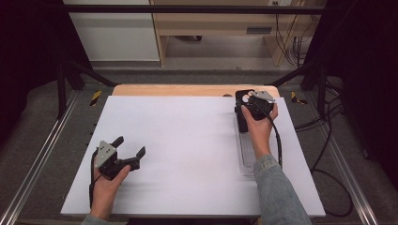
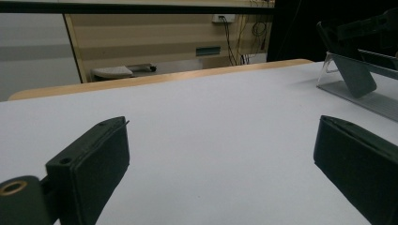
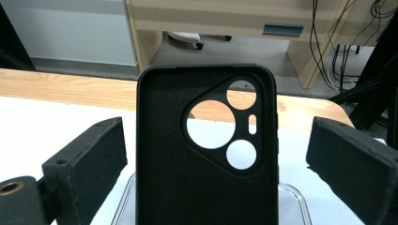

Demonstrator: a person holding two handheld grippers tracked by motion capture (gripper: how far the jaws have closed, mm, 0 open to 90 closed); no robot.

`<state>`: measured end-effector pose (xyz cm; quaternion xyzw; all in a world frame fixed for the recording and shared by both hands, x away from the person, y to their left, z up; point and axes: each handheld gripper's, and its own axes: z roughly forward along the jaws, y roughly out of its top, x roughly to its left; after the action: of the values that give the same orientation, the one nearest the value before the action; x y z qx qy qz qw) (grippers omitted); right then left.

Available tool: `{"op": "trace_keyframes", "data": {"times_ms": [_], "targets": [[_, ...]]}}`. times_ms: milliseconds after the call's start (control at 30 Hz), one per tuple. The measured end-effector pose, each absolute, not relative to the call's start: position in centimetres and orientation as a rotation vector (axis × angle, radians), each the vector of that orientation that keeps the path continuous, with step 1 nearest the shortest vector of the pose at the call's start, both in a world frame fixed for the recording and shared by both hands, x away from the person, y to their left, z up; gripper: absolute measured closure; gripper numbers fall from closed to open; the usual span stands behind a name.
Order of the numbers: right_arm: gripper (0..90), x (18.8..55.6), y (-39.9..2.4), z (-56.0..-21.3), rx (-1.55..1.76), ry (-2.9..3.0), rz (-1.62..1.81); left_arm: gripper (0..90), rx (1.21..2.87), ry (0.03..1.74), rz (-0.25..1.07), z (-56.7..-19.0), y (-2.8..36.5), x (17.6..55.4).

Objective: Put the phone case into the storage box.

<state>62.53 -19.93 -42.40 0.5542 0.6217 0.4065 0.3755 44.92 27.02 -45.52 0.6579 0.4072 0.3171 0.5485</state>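
Black padded fingers (image 3: 84, 164) of the right gripper (image 1: 248, 101) stand spread wide on either side of a matte black phone case with a triangular camera cutout (image 3: 205, 154), touching neither edge. That case stands upright on a clear acrylic stand (image 1: 247, 154) at about two o'clock on the white tabletop (image 1: 187, 140). Judging by this, the grasp is being lined up; next the jaws must close on the case's sides. At eight o'clock the left gripper (image 1: 127, 151) rests open and idle. Its own view shows the stand's sloped profile, while the right gripper view shows the case's soft lining.
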Motion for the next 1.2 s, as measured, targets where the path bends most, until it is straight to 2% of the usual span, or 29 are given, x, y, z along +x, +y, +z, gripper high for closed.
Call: {"op": "trace_keyframes", "data": {"times_ms": [1200], "targets": [[7.8,60.9,-20.7,-40.8,1.403,1.642,1.143,3.3,1.575,0.935,0.767,-45.3,27.6,44.7]]}}
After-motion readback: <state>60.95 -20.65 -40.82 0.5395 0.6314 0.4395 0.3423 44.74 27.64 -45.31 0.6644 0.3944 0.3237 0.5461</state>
